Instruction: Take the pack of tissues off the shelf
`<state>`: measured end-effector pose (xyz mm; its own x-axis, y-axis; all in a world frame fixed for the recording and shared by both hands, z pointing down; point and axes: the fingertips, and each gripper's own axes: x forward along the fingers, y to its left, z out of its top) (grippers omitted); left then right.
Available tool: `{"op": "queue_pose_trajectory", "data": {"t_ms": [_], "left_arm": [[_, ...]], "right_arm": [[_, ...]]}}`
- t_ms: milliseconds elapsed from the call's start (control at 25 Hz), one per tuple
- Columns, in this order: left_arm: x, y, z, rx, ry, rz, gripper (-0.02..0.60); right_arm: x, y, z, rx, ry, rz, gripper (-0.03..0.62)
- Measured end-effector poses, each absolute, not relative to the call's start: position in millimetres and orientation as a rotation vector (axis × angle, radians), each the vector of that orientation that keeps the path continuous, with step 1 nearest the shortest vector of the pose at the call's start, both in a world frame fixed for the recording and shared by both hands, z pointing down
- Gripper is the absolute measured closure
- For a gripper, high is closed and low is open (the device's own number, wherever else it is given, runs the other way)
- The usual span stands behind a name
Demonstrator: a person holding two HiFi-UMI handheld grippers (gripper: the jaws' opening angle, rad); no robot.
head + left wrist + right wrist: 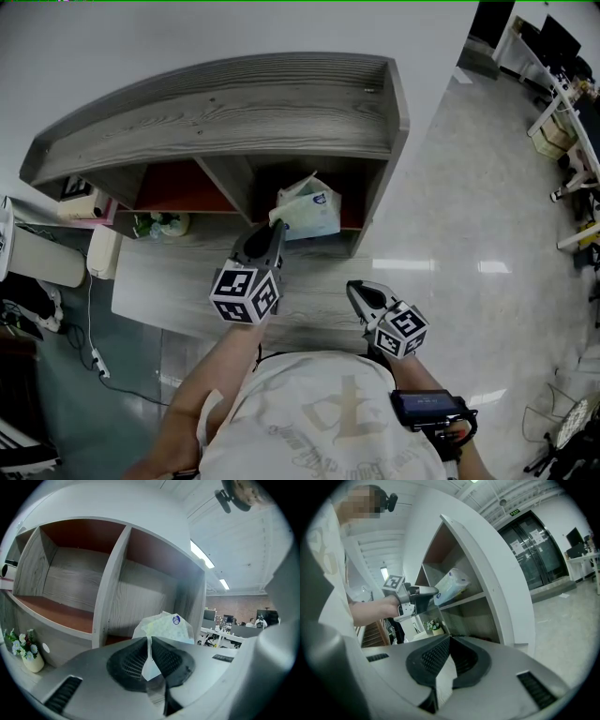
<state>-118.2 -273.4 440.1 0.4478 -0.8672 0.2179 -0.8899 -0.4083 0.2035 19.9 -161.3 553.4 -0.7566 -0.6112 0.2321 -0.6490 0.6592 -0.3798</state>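
Observation:
The pack of tissues (pixel 309 208), white with a blue round label, sits tilted in the right compartment of the grey wooden shelf (pixel 225 103). My left gripper (pixel 274 223) reaches up to the pack's near left corner and is shut on a thin flap of its wrapper. In the left gripper view the pack (pixel 166 624) rises just beyond the left gripper (pixel 150 641), with the flap pinched between the pads. My right gripper (pixel 359 292) hangs lower, near my body, shut and empty. From the right gripper (pixel 446 641) I see the pack (pixel 452 585) and the left gripper (pixel 423 592) at it.
A small vase of flowers (pixel 161 225) stands on the desk (pixel 178 281) under the shelf's left compartment, which has a red back panel (pixel 178 187). A white box (pixel 103 251) lies at the desk's left end. Shiny floor (pixel 469 262) spreads to the right, with office desks beyond.

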Motion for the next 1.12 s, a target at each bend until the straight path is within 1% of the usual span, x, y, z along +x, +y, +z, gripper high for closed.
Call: {"op": "queue_pose_trajectory", "data": {"t_ms": [720, 1120], "left_arm": [[-146.7, -216.8, 440.1, 2.451, -1.426, -0.038, 0.545], [-186.5, -180.7, 466.3, 2.414, -1.436, -0.075, 0.545]], "right_arm": [[-12.2, -144.8, 546.0, 1.008, -2.798, 0.635, 0.589], [-35.3, -140.4, 544.4, 0.960, -2.810, 0.607, 0.589]]}}
